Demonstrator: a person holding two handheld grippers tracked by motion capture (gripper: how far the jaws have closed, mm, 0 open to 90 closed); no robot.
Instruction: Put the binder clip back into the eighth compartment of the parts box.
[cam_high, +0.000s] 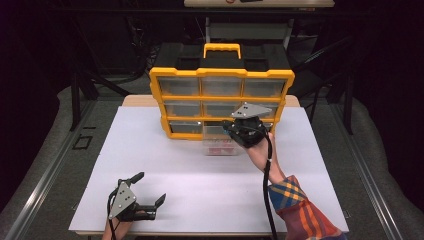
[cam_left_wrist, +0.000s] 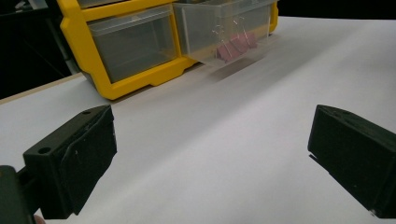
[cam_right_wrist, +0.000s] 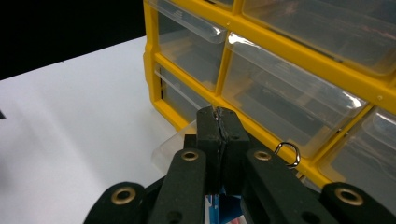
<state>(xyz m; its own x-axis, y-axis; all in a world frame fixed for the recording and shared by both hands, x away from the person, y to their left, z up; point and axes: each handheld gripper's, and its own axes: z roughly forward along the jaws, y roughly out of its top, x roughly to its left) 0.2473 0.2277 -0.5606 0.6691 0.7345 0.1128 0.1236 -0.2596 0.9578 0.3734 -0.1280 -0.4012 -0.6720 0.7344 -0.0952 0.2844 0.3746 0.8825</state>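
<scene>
The right gripper (cam_right_wrist: 219, 122) is closed, its jaws pressed together above the pulled-out clear drawer (cam_high: 220, 145); a wire loop (cam_right_wrist: 288, 153) shows beside them, so whether a clip is held cannot be told. The drawer projects from the bottom row of the yellow organizer (cam_high: 221, 102) on the worktop (cam_high: 210, 190) and contains pink binder clips (cam_left_wrist: 237, 44). The clips are probably light, stiff and springy: grip the wire handles. The left gripper (cam_high: 150, 206) rests wide open.

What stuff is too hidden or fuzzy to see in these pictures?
- Right tongs, right gripper view: shut; a wire loop peeks beside them, the rest hidden behind them.
- Pulled-out drawer, high view: right side hidden by the hand; pink contents too small.
- Pink clips, left gripper view: blurred through clear plastic.
- Yellow organizer drawers: contents unclear.
</scene>
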